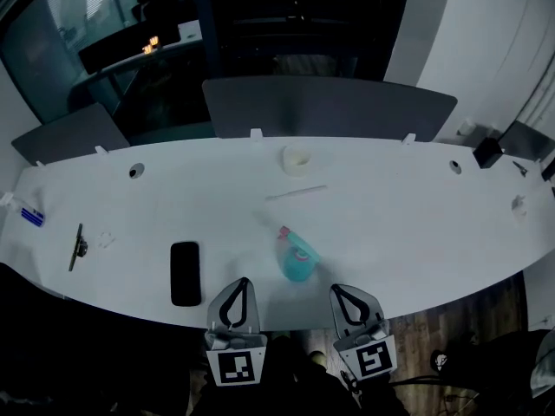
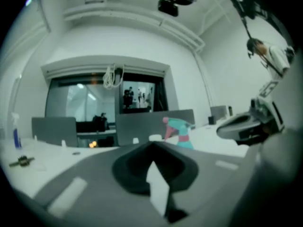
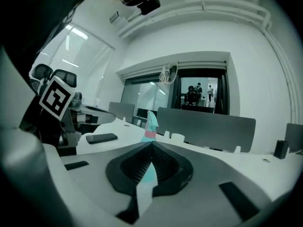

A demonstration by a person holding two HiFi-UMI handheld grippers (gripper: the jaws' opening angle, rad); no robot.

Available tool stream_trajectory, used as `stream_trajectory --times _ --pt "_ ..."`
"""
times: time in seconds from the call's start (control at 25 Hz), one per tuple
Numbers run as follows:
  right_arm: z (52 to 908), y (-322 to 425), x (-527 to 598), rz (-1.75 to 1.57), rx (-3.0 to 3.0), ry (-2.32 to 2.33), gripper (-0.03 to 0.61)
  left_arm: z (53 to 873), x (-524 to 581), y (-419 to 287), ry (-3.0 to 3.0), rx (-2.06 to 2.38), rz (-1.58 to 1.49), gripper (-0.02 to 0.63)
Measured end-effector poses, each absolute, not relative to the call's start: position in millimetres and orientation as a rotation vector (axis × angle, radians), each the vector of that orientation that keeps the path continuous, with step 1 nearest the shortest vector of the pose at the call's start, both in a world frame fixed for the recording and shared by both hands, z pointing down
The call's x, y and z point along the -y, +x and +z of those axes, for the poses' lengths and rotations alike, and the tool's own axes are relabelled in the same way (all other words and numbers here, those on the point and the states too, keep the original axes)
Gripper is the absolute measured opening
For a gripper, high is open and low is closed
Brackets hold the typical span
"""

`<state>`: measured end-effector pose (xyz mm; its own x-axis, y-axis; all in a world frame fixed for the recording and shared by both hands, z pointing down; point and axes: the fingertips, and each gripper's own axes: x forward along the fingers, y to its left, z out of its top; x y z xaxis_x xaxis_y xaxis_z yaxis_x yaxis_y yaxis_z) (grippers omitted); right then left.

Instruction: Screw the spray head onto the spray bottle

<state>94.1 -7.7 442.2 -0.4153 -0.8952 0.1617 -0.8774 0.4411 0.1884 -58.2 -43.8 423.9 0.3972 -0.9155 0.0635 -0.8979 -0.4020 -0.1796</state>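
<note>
Fingers of the left gripper [image 1: 242, 282] and right gripper [image 1: 336, 289] are closed, empty; the white tube [image 1: 297, 192] is shown only by the head view.

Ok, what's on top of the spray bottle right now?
The spray head sits on the teal spray bottle, pink collar at the neck. The collar covers the threads, so how far it is screwed on cannot be seen.

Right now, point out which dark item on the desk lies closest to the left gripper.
The black phone, flat beside the left gripper; the thin dark tool and the black box sit much farther off.
</note>
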Motion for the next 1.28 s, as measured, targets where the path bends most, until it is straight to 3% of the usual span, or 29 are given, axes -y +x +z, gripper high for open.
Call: stream_trajectory --times 0.28,0.84,1.28 --pt "405.3 91.6 -42.8 -0.265 2.509 1.641 0.005 370.1 -23.6 -39.1 -2.154 -1.731 -0.077 0.003" --pt "378.2 129.0 -193.5 -0.327 2.555 1.807 0.005 372.7 -190.5 -10.6 -2.343 -1.747 -0.070 0.003" --pt "374.6 99.6 -243.9 -0.355 2.488 1.867 0.005 373.9 -230.1 -47.6 -2.363 -1.721 -0.065 0.003"
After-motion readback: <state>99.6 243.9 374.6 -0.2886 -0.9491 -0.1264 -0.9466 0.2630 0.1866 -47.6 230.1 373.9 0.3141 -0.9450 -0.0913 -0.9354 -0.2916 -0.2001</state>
